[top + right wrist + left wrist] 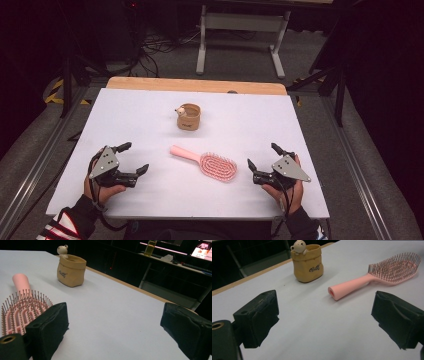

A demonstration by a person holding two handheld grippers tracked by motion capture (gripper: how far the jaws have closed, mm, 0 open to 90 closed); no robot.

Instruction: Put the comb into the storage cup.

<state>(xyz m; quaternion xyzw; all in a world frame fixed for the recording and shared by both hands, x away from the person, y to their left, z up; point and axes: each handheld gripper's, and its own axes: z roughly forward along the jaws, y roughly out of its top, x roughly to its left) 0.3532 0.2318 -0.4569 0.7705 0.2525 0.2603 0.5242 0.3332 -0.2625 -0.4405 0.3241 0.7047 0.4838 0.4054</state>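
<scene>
Both tools, left (pixel 134 157) and right (pixel 261 155), rested released beside the pink hairbrush (pixel 206 162); a grasp on its bristles risked slipping.

Evenly lit white table (pixel 150 107), dark surroundings, soft shadows, slightly grainy.

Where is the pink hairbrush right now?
In the high view the hairbrush lies flat near the middle of the table, between the left claw and right claw, just in front of the tan pouch.
</scene>
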